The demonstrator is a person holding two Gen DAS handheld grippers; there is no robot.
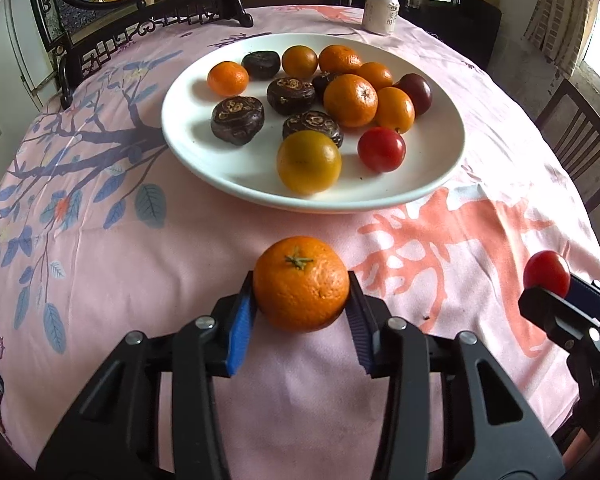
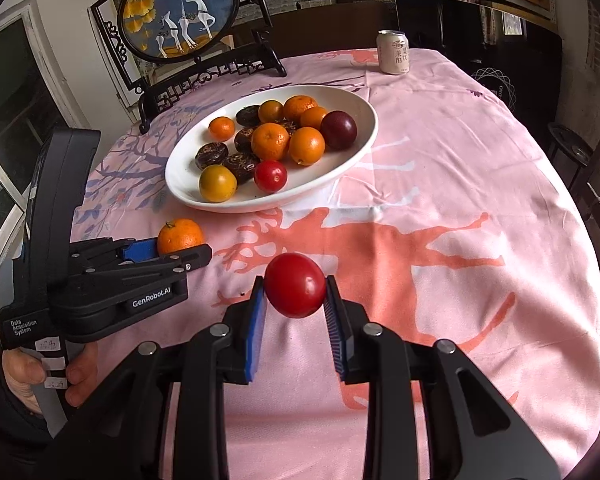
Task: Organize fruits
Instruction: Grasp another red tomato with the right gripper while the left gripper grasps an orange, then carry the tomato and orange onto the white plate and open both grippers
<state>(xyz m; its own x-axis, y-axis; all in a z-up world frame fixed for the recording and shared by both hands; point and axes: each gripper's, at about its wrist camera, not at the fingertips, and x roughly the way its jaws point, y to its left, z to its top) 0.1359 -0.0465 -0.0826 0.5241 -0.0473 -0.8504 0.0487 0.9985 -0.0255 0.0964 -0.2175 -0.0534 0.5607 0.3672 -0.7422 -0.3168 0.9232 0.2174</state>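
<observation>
Two wrist views over a round tabletop (image 1: 140,300) covered by a pink cloth printed with branches and leaves. The left hand-held gripper (image 1: 300,296) grips a mandarin (image 1: 301,283) with a green stem stub, one pad pressed against each flank; the fruit sits low over the cloth, just in front of the white plate (image 1: 220,168), and whether it touches the cloth cannot be told. The right wrist view shows the same mandarin (image 2: 180,235) at the left gripper's tips, and a person's hand (image 2: 32,380) around that gripper's handle. The right hand-held gripper (image 2: 296,292) is clamped on a red plum-like fruit (image 2: 295,285), held clear of the cloth and nearer the viewer than the plate; in the left wrist view this fruit (image 1: 547,273) appears at the far right edge.

The plate carries several orange mandarins (image 1: 350,100), dark brown patterned fruits (image 1: 238,120), a yellow-orange fruit (image 1: 309,162) at the near rim, a red fruit (image 1: 381,149) beside it and a dark purple fruit (image 1: 418,92) toward the right. Beyond the plate stand a pale drink can (image 1: 381,12) at the far edge of the tabletop and a round painted screen of deer (image 2: 180,12) in a black carved frame at the far left
</observation>
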